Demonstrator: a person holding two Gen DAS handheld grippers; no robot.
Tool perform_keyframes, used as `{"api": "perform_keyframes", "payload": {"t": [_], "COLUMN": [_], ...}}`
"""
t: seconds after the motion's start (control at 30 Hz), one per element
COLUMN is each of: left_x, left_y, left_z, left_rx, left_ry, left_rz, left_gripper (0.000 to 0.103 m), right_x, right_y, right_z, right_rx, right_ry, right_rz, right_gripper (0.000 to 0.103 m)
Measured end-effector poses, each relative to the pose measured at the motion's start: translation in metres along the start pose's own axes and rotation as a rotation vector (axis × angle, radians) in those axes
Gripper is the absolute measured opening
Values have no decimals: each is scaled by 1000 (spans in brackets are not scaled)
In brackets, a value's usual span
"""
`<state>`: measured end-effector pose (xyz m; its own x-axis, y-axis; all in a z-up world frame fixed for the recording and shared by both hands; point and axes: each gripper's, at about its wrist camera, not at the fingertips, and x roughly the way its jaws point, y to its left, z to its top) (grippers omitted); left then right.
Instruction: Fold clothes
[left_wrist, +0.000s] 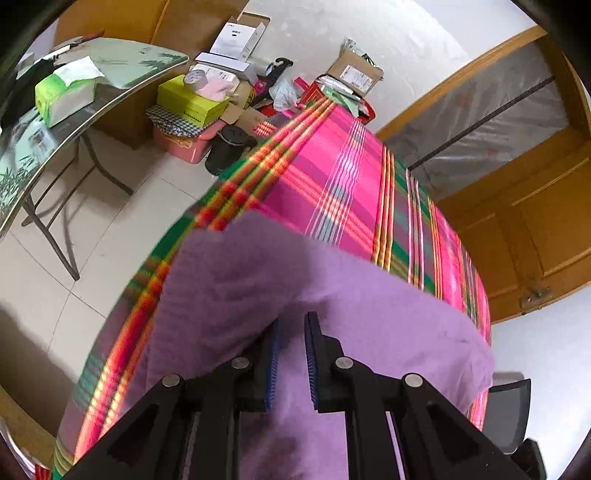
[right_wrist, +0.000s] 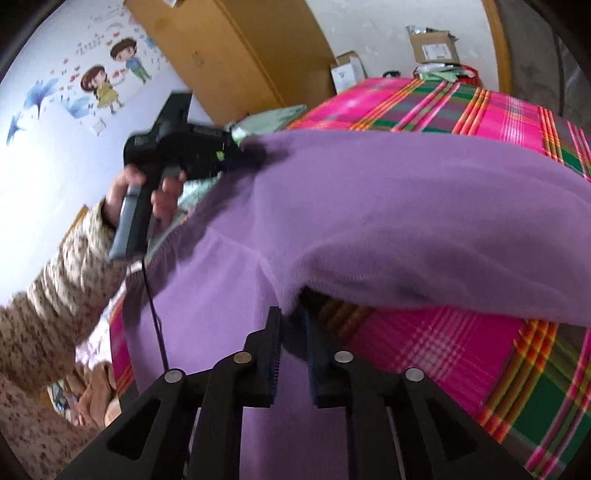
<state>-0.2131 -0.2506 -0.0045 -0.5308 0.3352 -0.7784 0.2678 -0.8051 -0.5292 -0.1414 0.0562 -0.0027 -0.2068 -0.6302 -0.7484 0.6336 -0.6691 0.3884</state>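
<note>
One bed (left_wrist: 343, 173) under a pink, green and orange plaid cover fills both views, and a purple garment (right_wrist: 388, 206) lies across it, reaching toward the near edge and the bed's left side. In the left wrist view the left gripper (left_wrist: 291, 332) has its fingers narrowed on a raised ridge of the purple cloth, which passes between them. In the right wrist view the right gripper (right_wrist: 291, 325) has its fingers narrowed at the lifted lower edge of the garment; cloth sits between the tips, and the fold hangs above the plaid. A hand (right_wrist: 147, 192) in a speckled knit sleeve (right_wrist: 62, 295) holds the left gripper at the garment's far left edge.
</note>
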Motion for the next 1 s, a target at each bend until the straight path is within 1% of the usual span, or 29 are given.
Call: {"api": "perform_keyframes", "payload": {"t": [0.1, 0.17, 0.27, 0.33, 0.4, 0.47, 0.57, 0.67, 0.73, 0.87, 0.93, 1.0], "left_x": [2, 2, 5, 8, 10, 14, 16, 9, 0, -12, -17, -20], "left_y": [2, 5, 7, 6, 3, 1, 5, 8, 8, 10, 8, 6], "left_z": [11, 15, 20, 24, 29, 33, 36, 36, 39, 46, 49, 53], "left_rx": [0, -10, -9, -1, 11, 23, 15, 3, 9, 37, 66, 81], "left_ry": [-10, -17, -16, -9, -20, -24, -10, -8, -20, -45, -80, -110], "left_rz": [6, 0, 6, 16, 24, 36, 24, -2, -1, 31, 77, 153], "left_gripper": [13, 13, 13, 13, 13, 13, 13, 13, 13, 13, 14, 15], "right_x": [-12, -23, -43, -50, -59, -59, -59, -55, -52, -43, -38, -33], "right_y": [5, 7, 8, 9, 8, 8, 7, 0, -7, -18, -23, -27], "right_z": [-9, -13, -10, -2, 4, 13, 21, 28, 32, 39, 42, 48], "right_rx": [-44, -75, -110, -116, -109, -102, -111, -92, -72, -37, -24, -12], "right_ry": [24, 21, -3, -28, -58, -80, -93, -94, -96, -100, -96, -91], "right_rz": [-13, -26, -39, -55, -54, -52, -85, -116, -124, -143, -143, -153], "right_gripper": [16, 16, 17, 18, 18, 18, 18, 18, 18, 18, 18, 18]}}
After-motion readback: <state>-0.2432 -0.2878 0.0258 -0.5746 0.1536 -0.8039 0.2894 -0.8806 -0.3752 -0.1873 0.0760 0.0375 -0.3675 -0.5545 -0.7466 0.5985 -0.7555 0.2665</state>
